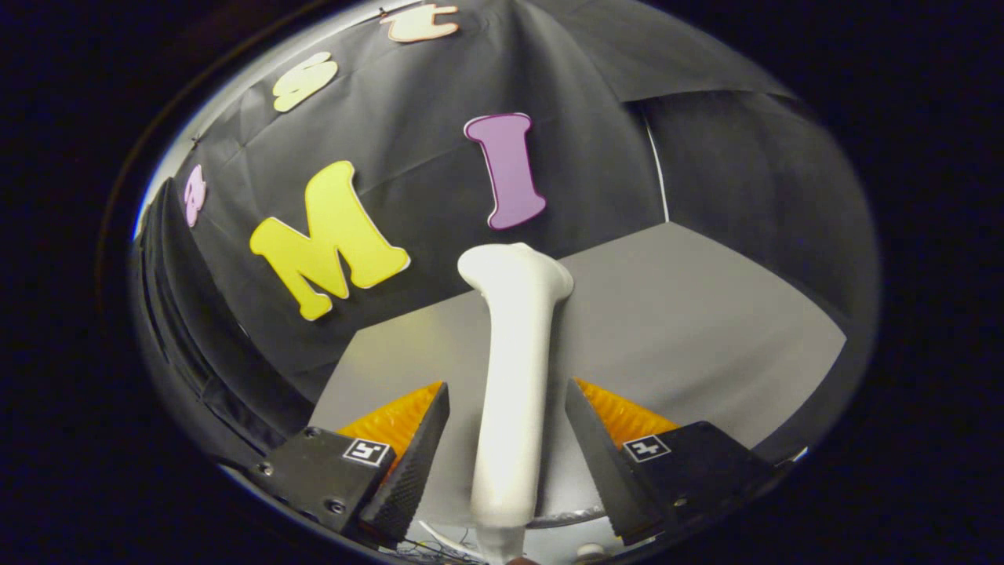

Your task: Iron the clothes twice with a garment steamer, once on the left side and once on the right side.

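- The tongs point(506, 416) stand spread, fingers clear of the handle on both sides.
- White garment steamer point(514, 369) stands upright between them, its head beyond the fingertips.
- Grey bench point(690, 337) lies beyond.

This is a small recording booth, a staged test space and no lived-in room. Black cloth point(439, 157) hangs as its walls on every side, creased and pinned, with a seam where two sheets meet at the corner. A plain grey worktop point(690, 329) runs up to the cloth, bare of household furnishing. The lighting is dim and even.
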The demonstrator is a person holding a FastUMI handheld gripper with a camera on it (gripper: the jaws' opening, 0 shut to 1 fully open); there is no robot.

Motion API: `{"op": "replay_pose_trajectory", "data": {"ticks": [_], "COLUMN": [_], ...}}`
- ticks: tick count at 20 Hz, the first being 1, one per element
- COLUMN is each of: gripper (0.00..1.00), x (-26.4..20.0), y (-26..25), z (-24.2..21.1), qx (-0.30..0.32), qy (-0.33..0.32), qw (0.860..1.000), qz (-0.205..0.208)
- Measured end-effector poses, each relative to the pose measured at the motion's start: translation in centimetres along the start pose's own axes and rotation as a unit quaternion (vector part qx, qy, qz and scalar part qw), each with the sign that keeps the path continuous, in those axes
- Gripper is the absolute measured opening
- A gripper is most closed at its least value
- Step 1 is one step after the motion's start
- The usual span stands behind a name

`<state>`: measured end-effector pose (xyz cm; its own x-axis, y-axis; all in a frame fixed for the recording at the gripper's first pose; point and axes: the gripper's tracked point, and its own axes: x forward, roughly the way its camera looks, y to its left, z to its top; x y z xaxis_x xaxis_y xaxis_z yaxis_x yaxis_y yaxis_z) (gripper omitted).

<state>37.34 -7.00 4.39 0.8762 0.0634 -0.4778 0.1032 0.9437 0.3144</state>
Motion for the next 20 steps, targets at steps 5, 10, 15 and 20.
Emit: {"op": "replay_pose_trajectory", "data": {"ticks": [5, 10, 15, 20], "gripper": [0.66, 0.41, 0.36, 0.35], "x": [2.0, 1.5, -0.8, -7.6], "y": [-1.2, -0.8, 1.0, 6.2], "z": [0.6, 0.3, 0.6, -0.8], "qx": [-0.025, -0.021, -0.023, -0.068], "qy": [-0.002, -0.002, -0.042, -0.105], "qw": [0.998, 0.995, 0.994, 0.989], "qz": [-0.065, -0.097, -0.101, -0.077]}}
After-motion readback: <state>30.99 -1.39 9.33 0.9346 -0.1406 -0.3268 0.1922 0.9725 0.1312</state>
